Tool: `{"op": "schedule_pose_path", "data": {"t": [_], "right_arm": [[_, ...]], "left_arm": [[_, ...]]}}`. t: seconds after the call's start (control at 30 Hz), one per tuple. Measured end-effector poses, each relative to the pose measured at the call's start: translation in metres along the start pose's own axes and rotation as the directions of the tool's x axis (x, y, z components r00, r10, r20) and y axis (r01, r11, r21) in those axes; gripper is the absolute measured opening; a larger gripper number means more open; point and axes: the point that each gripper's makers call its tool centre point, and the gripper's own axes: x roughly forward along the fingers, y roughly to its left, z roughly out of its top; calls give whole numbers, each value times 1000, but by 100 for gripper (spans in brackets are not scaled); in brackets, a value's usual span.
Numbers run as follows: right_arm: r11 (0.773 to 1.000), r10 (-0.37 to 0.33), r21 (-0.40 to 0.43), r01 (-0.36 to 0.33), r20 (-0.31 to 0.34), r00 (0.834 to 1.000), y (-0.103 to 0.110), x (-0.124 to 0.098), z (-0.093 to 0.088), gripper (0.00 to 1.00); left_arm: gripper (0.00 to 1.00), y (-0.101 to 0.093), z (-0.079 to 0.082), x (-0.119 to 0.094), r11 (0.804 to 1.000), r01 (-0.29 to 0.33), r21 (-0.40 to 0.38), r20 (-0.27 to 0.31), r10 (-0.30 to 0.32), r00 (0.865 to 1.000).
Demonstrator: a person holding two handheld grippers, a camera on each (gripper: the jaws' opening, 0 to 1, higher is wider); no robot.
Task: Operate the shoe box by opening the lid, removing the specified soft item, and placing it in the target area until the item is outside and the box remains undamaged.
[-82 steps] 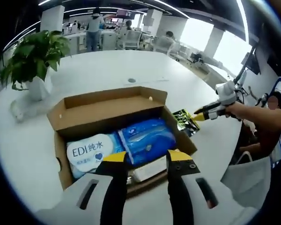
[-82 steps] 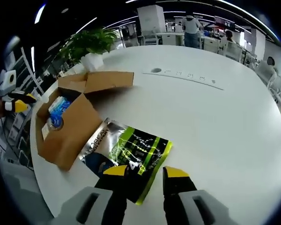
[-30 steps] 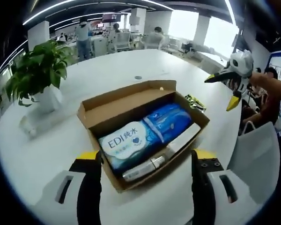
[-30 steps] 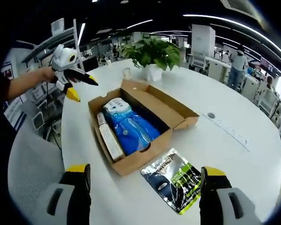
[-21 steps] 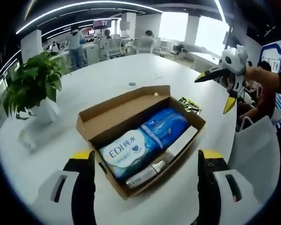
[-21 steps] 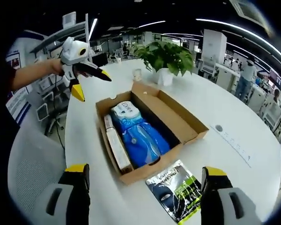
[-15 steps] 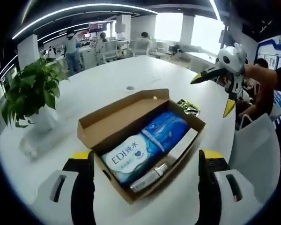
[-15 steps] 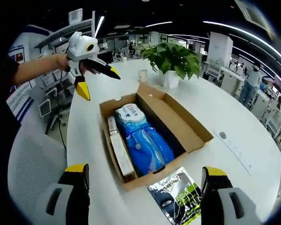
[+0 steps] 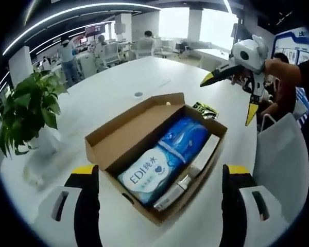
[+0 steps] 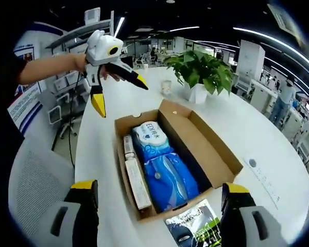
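Note:
The brown shoe box point(image 9: 129, 128) stands open on the white round table, its lid folded back. Inside lie a white EDI wipes pack point(image 9: 147, 172), a blue soft pack point(image 9: 184, 138) and a long white carton point(image 9: 200, 160). A black-and-green foil pouch point(image 9: 206, 109) lies flat on the table just beyond the box. My left gripper point(image 9: 161, 172) hovers above the box, open wide and holding nothing. My right gripper point(image 10: 159, 186) is also open wide and holding nothing, over the box point(image 10: 206, 141) and the pouch point(image 10: 193, 226). Each gripper appears in the other view, hand-held in the air: right gripper point(image 9: 232, 98), left gripper point(image 10: 121, 98).
A potted plant point(image 9: 28, 110) in a white pot stands on the table beside the box, plant point(image 10: 201, 72). A grey mesh chair point(image 9: 280, 170) sits at the table's near edge, chair point(image 10: 36, 180). Desks and people fill the far background.
The right gripper has let go of the pouch, now flat on the table, and risen. Both sets of jaws have opened wide. Both views have kept drifting around the box.

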Motion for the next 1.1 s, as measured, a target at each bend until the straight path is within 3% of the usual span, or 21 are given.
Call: {"op": "schedule_pose_path", "data": {"t": [0.23, 0.5, 0.67, 1.1], "right_arm": [[999, 20, -26, -19, 22, 1000, 1, 19, 12, 100], [999, 34, -30, -33, 23, 999, 3, 35, 18, 100], [997, 38, -63, -36, 29, 999, 6, 44, 22, 100], [995, 70, -79, -68, 29, 997, 11, 67, 30, 93]], "left_arm": [[99, 9, -10, 8, 995, 16, 96, -54, -10, 998], [97, 13, -19, 16, 989, 55, 135, -99, -41, 994], [93, 15, -25, 22, 973, 73, 218, -145, -42, 989], [83, 18, -46, 40, 934, 142, 327, -231, -67, 971]]}}
